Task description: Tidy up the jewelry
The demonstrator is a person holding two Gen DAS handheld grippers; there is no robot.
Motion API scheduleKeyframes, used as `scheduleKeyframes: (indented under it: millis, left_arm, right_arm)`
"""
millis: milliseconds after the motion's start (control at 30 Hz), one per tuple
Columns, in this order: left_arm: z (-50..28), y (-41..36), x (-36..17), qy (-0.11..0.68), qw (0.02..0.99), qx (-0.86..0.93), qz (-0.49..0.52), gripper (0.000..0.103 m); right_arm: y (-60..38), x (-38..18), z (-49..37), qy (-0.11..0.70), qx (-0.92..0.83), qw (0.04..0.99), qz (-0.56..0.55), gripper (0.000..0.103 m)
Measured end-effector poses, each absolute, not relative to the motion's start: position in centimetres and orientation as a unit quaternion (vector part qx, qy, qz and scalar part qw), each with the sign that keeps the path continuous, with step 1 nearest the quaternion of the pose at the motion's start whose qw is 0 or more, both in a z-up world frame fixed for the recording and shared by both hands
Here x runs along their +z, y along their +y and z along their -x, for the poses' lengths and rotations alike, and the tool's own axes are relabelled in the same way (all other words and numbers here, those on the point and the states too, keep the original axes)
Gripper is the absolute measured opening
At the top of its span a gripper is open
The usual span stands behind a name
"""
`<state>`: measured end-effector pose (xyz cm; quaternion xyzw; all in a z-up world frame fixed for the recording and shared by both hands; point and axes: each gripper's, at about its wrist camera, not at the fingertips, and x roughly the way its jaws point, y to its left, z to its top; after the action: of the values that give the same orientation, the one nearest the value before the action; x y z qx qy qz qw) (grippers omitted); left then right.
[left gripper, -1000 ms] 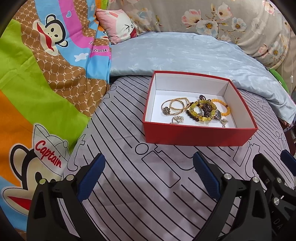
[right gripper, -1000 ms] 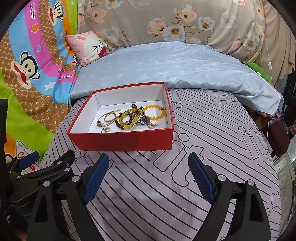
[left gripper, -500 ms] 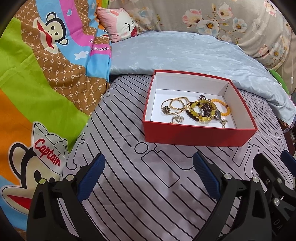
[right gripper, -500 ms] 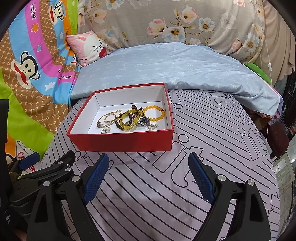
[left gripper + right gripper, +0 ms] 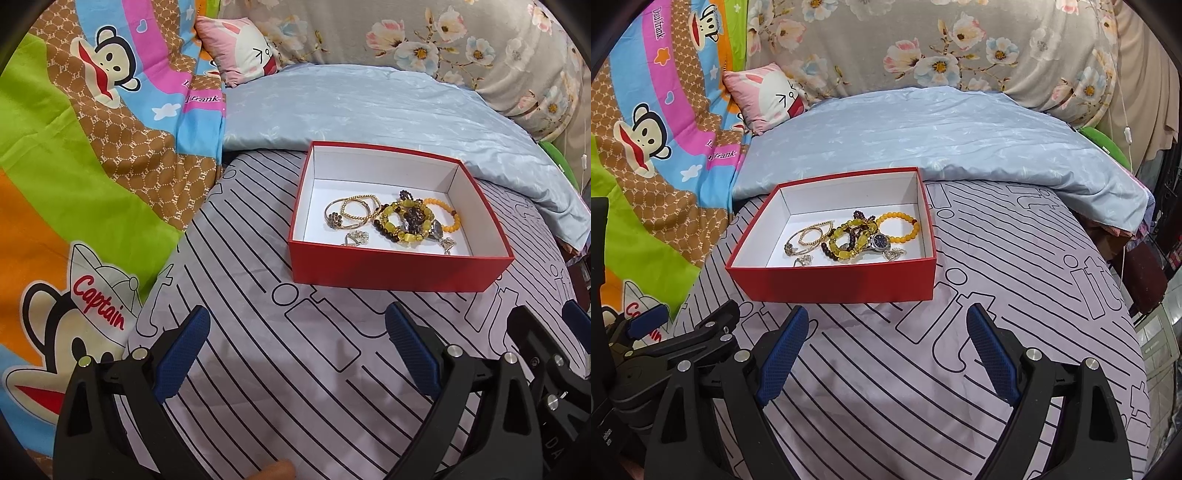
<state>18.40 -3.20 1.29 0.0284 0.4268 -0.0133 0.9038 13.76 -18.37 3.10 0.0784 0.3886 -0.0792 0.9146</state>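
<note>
A red box [image 5: 399,271] [image 5: 834,284] with a white inside sits on the striped bedsheet. It holds gold bangles [image 5: 351,214] [image 5: 809,236], a yellow-and-brown bead bracelet [image 5: 402,225] [image 5: 849,240], an orange bead bracelet [image 5: 448,218] [image 5: 899,227], a watch [image 5: 881,242] and small silver pieces [image 5: 354,238]. My left gripper [image 5: 297,336] hangs open in front of the box, nothing between its blue pads. My right gripper [image 5: 886,332] is open too, just short of the box's near wall. Each gripper shows at the edge of the other's view.
The box rests on a grey sheet with black lines [image 5: 923,369]. A light blue quilt [image 5: 923,129] lies behind it. A cartoon monkey blanket [image 5: 74,147] covers the left side, with a pink pillow [image 5: 764,96] and floral fabric [image 5: 960,48] at the back. The bed's right edge drops off.
Both views have shifted only slightly; the box sits a touch lower in the right wrist view. The jewelry has not moved.
</note>
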Motion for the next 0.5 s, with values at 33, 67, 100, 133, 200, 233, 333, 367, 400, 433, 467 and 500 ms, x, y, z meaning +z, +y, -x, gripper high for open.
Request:
scheduleKeyframes:
  millis: [33,67,100,133,200,233,333,367,400,433,467,500]
  left_arm:
    - [-18.31,-3.22,1.35,0.425,0.905,-0.013,-0.029,0.093]
    - [-18.24,-3.26,1.37,0.424,0.905,-0.013,-0.030,0.093]
    - [-18.19,-3.30,1.39,0.424,0.905,-0.014,-0.031,0.093]
    - [-18.13,-3.33,1.41,0.423,0.905,-0.014,-0.031,0.093]
    - [-18.18,-3.33,1.42,0.425,0.905,-0.016,-0.031,0.093]
    - [-18.19,-3.33,1.39,0.426,0.904,-0.018,-0.031,0.093]
    - [-18.18,-3.26,1.25,0.427,0.904,-0.015,-0.030,0.093]
    - [-18.19,-3.23,1.20,0.427,0.904,-0.014,-0.029,0.093]
    - [-18.13,-3.22,1.16,0.426,0.904,-0.012,-0.029,0.093]
    - [-18.10,-3.20,1.16,0.426,0.904,-0.011,-0.030,0.093]
    - [-18.05,-3.20,1.16,0.424,0.905,-0.009,-0.031,0.093]
    - [-18.02,-3.22,1.16,0.424,0.905,-0.008,-0.032,0.093]
  right_arm:
    - [-18.48,3.12,-13.74,0.389,-0.079,0.915,-0.079,0.086]
    - [-18.39,3.10,-13.76,0.389,-0.079,0.915,-0.079,0.086]
    - [-18.41,3.11,-13.75,0.389,-0.079,0.915,-0.079,0.086]
    - [-18.43,3.11,-13.73,0.388,-0.080,0.915,-0.080,0.086]
    - [-18.41,3.09,-13.75,0.389,-0.079,0.915,-0.078,0.086]
    - [-18.41,3.07,-13.75,0.389,-0.079,0.914,-0.078,0.086]
    - [-18.31,3.08,-13.70,0.389,-0.080,0.914,-0.077,0.086]
    - [-18.33,3.08,-13.68,0.390,-0.080,0.914,-0.076,0.086]
    - [-18.27,3.00,-13.59,0.390,-0.080,0.914,-0.076,0.086]
    - [-18.24,2.94,-13.55,0.391,-0.080,0.914,-0.076,0.086]
    - [-18.23,2.90,-13.50,0.391,-0.080,0.914,-0.075,0.086]
    - [-18.26,2.90,-13.48,0.390,-0.080,0.914,-0.074,0.086]
